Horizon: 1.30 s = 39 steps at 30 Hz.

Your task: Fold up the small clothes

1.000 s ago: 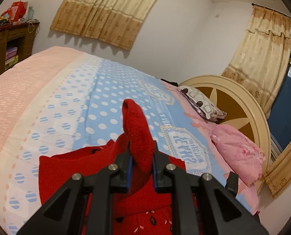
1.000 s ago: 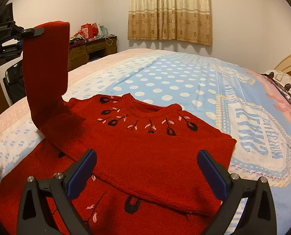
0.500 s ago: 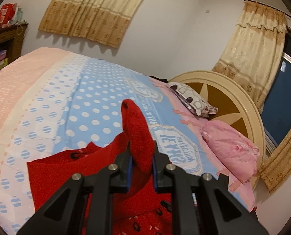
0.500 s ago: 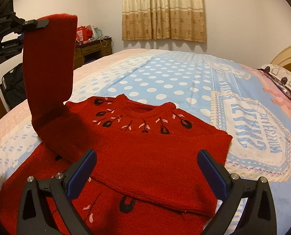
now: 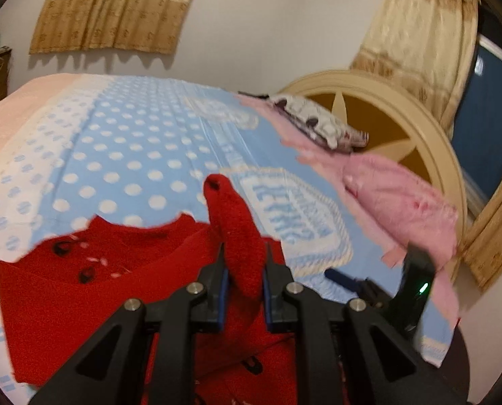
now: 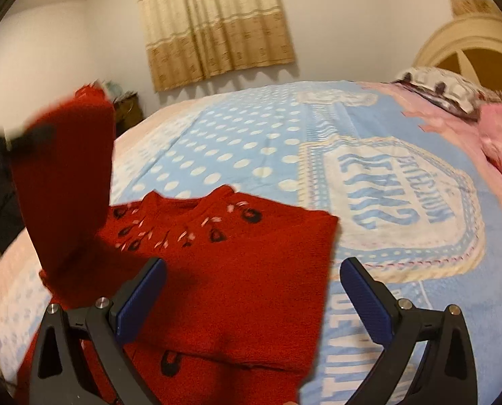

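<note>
Two tools over one red sweater, only the left one gripping

Left tool (image 5: 243, 278) clenched on the red sleeve (image 6: 65, 182), lifted clear of the bed (image 6: 237, 141) at the sweater's left side, cuff poking up past the pads; sweater (image 6: 237, 270) itself spread flat on the dotted bedspread, neckline away from the tools, its right side already folded in to a straight edge. Right tool (image 6: 252, 298) released, spread wide and empty, hanging just above the body of the sweater near the hem. Sleeve's long axis running from the raised cuff down to the shoulder, body lying to its right, so probably a carry across and down onto the chest, left hand nearer
</note>
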Each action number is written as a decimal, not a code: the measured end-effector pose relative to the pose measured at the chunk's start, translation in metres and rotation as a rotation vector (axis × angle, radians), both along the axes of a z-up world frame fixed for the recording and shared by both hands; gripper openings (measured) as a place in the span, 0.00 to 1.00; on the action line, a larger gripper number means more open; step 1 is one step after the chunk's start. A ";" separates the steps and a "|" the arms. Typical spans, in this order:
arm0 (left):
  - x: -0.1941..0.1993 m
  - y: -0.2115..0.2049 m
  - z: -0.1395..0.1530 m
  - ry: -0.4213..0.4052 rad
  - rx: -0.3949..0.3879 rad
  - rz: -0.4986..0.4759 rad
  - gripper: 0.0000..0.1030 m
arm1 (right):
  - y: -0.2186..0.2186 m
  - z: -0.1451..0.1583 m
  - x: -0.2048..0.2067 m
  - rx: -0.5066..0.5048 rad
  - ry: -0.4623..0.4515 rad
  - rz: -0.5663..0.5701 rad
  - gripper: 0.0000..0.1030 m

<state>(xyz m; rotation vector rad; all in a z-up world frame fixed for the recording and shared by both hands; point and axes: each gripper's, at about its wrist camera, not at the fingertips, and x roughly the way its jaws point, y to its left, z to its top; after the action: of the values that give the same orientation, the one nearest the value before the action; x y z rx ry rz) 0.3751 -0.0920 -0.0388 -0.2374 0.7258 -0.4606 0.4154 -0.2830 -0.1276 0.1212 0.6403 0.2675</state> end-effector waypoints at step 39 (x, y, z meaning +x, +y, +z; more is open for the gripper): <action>-0.076 0.171 -0.099 0.056 0.218 0.304 0.65 | 0.046 -0.031 0.011 -0.130 0.228 0.182 0.71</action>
<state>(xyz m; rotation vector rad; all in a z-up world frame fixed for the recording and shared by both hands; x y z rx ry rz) 0.2988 0.0786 -0.1377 -0.1523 0.7733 -0.0846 0.4260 -0.2370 -0.1583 -0.0332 0.8947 0.3900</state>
